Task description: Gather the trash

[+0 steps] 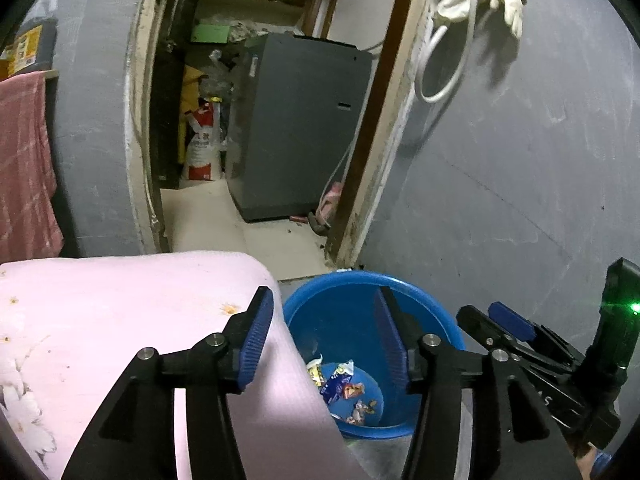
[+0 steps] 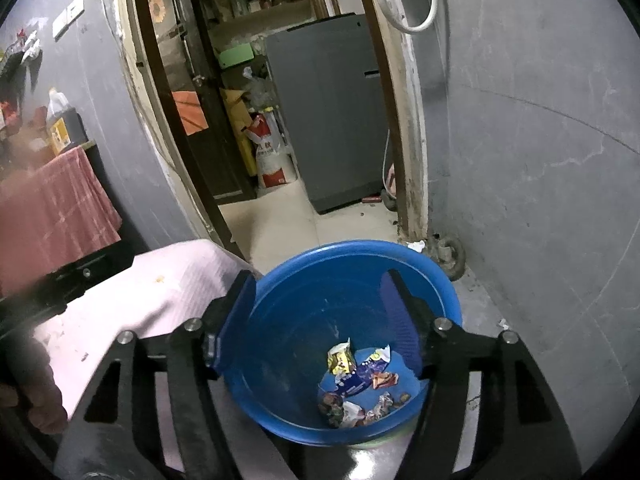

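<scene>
A blue plastic bucket (image 1: 352, 304) (image 2: 352, 252) stands on the floor beside a pink-covered bed corner. Several crumpled snack wrappers (image 2: 360, 380) (image 1: 344, 392) lie on its bottom. My right gripper (image 2: 320, 312) hangs over the bucket's mouth, jaws apart, with nothing between its blue pads. My left gripper (image 1: 324, 332) is open too and empty, its left finger above the bed corner and its right finger above the bucket. In the left wrist view the right gripper (image 1: 516, 328) shows at the right edge of the bucket.
The pink bedsheet (image 1: 120, 312) (image 2: 160, 292) borders the bucket on the left. A grey wall (image 1: 500, 180) rises to the right. Behind the bucket, a doorway opens onto a tiled floor with a grey washing machine (image 1: 296, 120) (image 2: 336, 112) and a sack (image 2: 272, 152). A red cloth (image 2: 52, 208) hangs far left.
</scene>
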Available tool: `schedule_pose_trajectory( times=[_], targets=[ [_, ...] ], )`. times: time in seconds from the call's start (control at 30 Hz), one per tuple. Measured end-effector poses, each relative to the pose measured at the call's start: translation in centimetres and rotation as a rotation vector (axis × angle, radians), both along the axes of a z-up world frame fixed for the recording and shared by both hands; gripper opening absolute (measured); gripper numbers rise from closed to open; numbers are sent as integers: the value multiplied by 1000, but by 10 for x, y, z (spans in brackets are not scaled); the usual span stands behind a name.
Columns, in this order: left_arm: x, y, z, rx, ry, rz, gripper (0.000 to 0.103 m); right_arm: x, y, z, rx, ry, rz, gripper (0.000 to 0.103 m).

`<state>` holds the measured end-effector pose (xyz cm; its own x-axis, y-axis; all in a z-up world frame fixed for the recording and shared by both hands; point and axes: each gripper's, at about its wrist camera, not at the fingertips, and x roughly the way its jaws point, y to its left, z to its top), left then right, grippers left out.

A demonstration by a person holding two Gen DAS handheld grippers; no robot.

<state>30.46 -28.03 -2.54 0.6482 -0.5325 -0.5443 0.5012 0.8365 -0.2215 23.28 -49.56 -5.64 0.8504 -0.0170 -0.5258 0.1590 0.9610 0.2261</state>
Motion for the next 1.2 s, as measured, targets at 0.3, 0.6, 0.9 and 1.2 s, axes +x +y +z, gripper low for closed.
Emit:
schedule_pose_trajectory(
  times=[0.3, 0.6, 0.9, 1.2],
  targets=[
    [-4, 20, 21, -33, -37, 39, 65, -21, 7, 30, -7, -99, -24, 86],
    [-16, 36, 34, -31, -81, 78, 89, -38, 16, 50, -23, -157, -27, 103],
    [-34, 49, 44, -45, -132, 101, 91, -48, 21, 59, -26, -174, -27, 103],
    [-57, 63, 55, -41, -169, 119, 91, -70, 27, 70, -30, -195, -26, 103]
  ],
)
